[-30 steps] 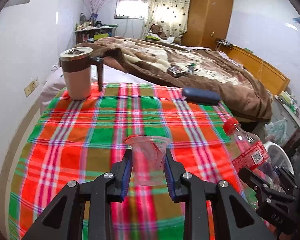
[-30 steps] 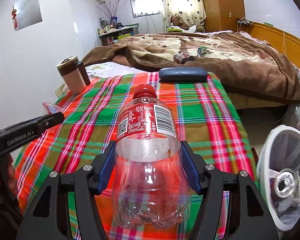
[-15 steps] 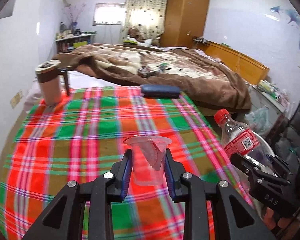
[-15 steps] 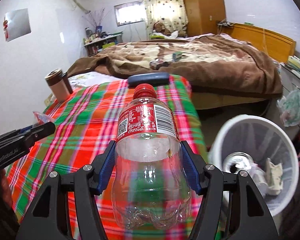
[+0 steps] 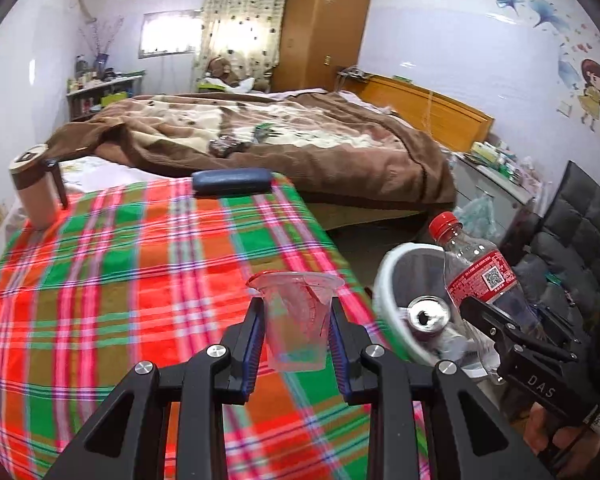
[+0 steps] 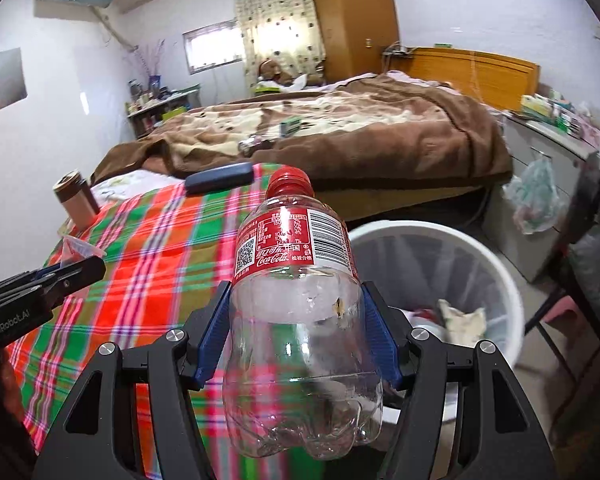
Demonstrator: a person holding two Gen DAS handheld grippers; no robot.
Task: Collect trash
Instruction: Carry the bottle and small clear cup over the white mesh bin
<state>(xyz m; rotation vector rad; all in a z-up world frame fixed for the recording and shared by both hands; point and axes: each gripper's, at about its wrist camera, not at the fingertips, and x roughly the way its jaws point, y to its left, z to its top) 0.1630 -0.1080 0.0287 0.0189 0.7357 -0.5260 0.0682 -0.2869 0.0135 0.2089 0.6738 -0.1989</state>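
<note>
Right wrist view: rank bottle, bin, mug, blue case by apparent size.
1. bin, though the bottle hides part of it
2. bottle, held right at the lens, so it looks inflated; close to the bin
3. blue case
4. mug, about level with the case; both far off

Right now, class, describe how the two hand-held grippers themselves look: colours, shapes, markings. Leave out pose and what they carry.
Both are black angular frames with triangular cut-outs and silver round bolt heads. The left hand-held gripper has blue ribbed pads and white "GenRobot.AI" lettering on its side. The right hand-held gripper has matching blue pads, with "DAS" on its side. No cables or sleeves visible.
</note>
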